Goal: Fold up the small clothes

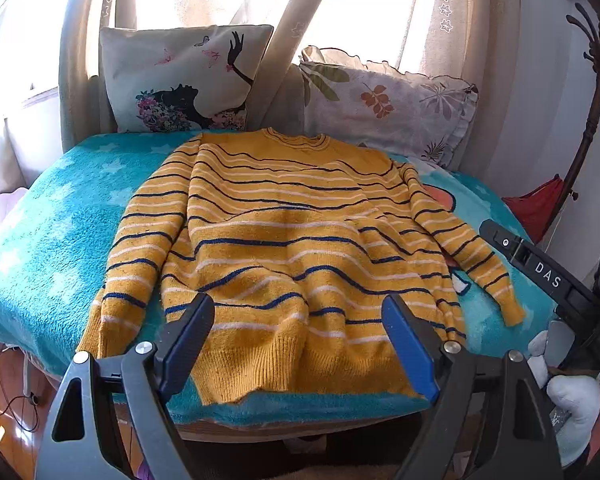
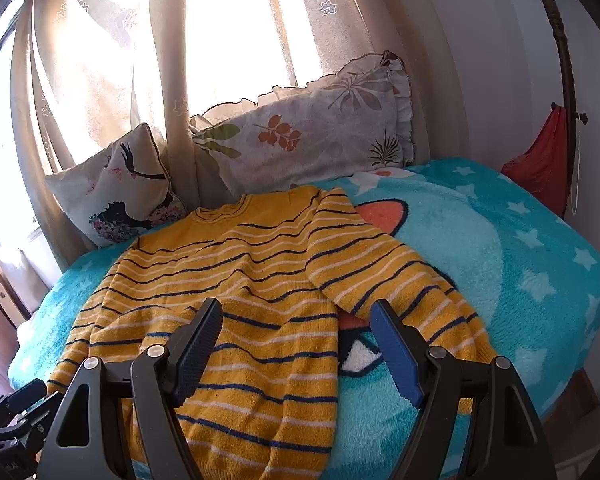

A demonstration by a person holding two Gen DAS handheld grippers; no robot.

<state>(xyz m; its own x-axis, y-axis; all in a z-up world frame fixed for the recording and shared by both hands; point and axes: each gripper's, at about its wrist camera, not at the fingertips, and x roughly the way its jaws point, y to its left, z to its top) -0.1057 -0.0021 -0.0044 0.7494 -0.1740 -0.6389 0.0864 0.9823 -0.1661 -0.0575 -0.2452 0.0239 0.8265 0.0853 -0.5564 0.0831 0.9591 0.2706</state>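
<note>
A yellow sweater (image 1: 284, 240) with dark blue and white stripes lies flat, front up, on a teal star-print blanket (image 1: 52, 232), collar toward the pillows. Both sleeves lie spread at its sides. It also shows in the right wrist view (image 2: 236, 280), where the right sleeve (image 2: 384, 268) angles down to the right. My left gripper (image 1: 300, 308) is open and empty, hovering over the sweater's hem. My right gripper (image 2: 296, 312) is open and empty, above the gap between the body and the right sleeve. Its black body shows at the right of the left wrist view (image 1: 548, 272).
Two pillows lean against the curtains at the back, one with a woman print (image 1: 184, 80), one with leaves (image 1: 388, 108). A wooden coat stand (image 1: 592, 120) with a red cloth (image 2: 540, 164) stands at the right. The blanket's front edge (image 1: 284, 408) drops off below the hem.
</note>
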